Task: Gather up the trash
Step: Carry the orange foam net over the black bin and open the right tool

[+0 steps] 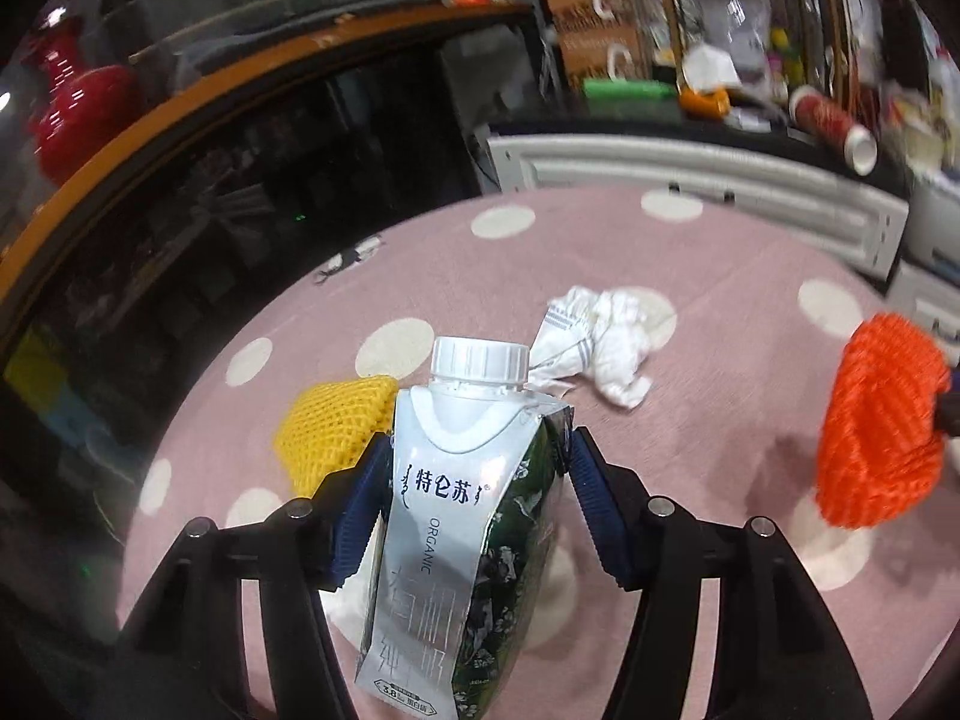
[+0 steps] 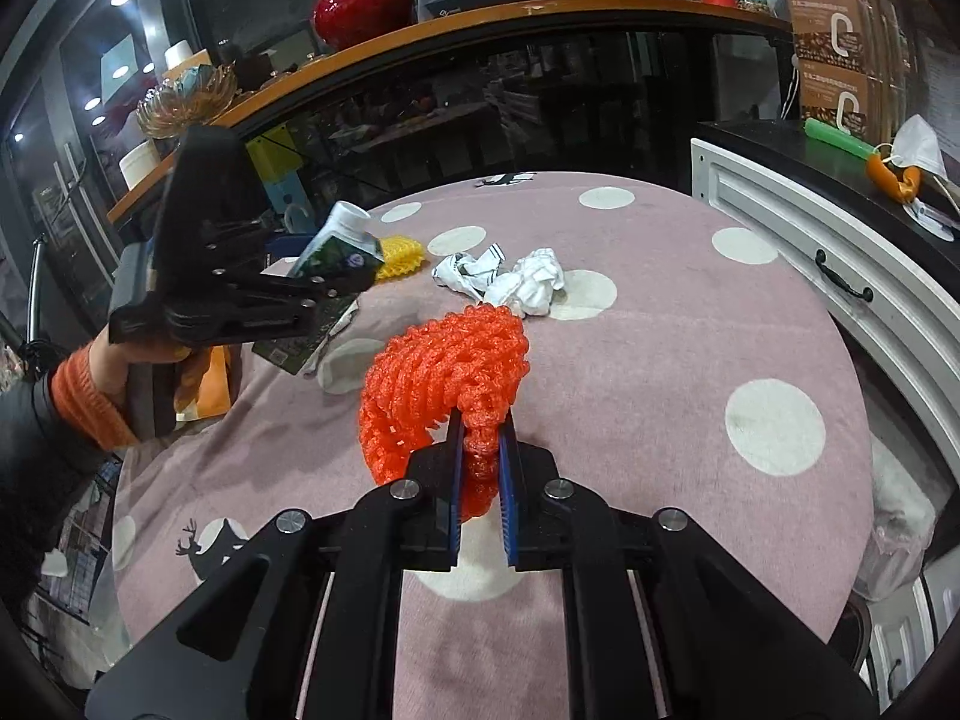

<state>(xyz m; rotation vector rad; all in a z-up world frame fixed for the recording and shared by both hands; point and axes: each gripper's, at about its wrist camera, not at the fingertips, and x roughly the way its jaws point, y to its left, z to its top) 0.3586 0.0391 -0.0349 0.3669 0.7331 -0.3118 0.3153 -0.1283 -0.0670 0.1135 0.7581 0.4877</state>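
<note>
My left gripper (image 1: 477, 450) is shut on a silver and green milk carton (image 1: 462, 540) with a white cap, held above the pink dotted tablecloth (image 1: 690, 480). The carton (image 2: 336, 255) and left gripper (image 2: 327, 288) also show in the right wrist view, at the left. My right gripper (image 2: 480, 426) is shut on an orange foam net (image 2: 444, 378), lifted over the cloth; the net also shows in the left wrist view (image 1: 876, 420). A yellow foam net (image 1: 336, 420) and crumpled white paper (image 1: 606, 348) lie on the cloth, the net (image 2: 402, 255) and paper (image 2: 516, 279) beyond both grippers.
A dark glass counter with a wooden top (image 2: 480, 18) holds a red vase (image 2: 360, 0) behind the table. A white cabinet (image 2: 840, 252) with clutter on top stands at the right. The table edge (image 2: 150, 450) drops off at the left.
</note>
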